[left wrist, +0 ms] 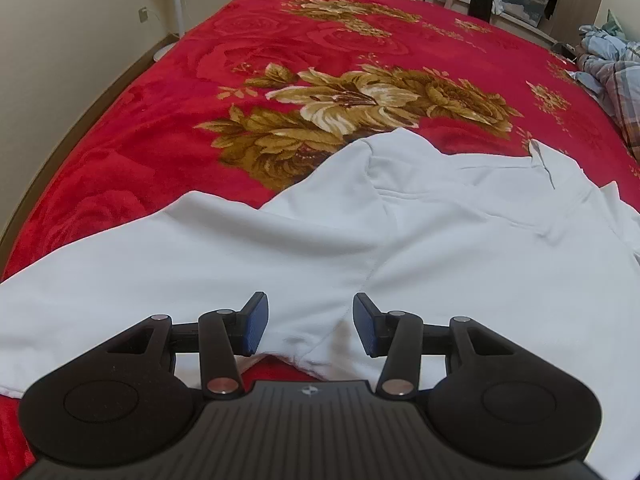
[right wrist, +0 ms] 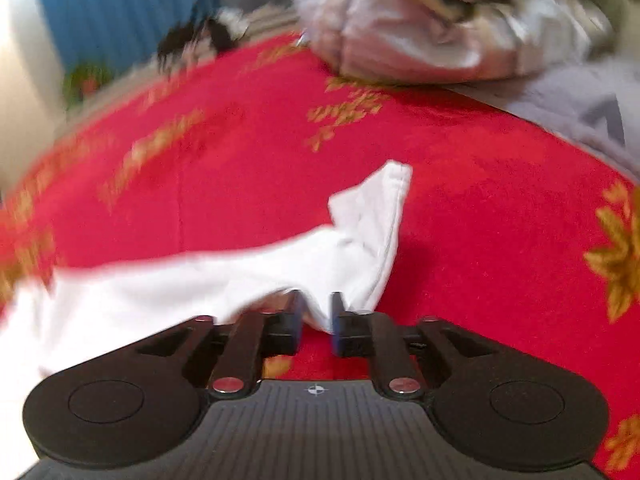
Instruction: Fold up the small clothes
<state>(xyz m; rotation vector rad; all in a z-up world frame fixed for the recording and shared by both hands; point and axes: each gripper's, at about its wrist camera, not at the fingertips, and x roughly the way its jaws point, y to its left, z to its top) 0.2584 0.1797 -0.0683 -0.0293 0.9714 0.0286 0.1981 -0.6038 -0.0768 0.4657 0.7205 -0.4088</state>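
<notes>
A white garment (left wrist: 360,240) lies spread on a red blanket with gold flowers (left wrist: 280,60). My left gripper (left wrist: 310,326) is open, its blue pads on either side of the garment's near edge, which is slightly bunched between them. In the blurred right wrist view, my right gripper (right wrist: 316,322) is nearly closed on a fold of the white garment (right wrist: 352,240), which trails off to the left and rises to a point ahead of the fingers.
A checked blue quilt (left wrist: 612,68) lies at the bed's right edge. A crumpled pale bundle (right wrist: 420,20) and a grey cloth (right wrist: 580,108) lie ahead of the right gripper. A wall (left wrist: 60,40) runs along the bed's left side.
</notes>
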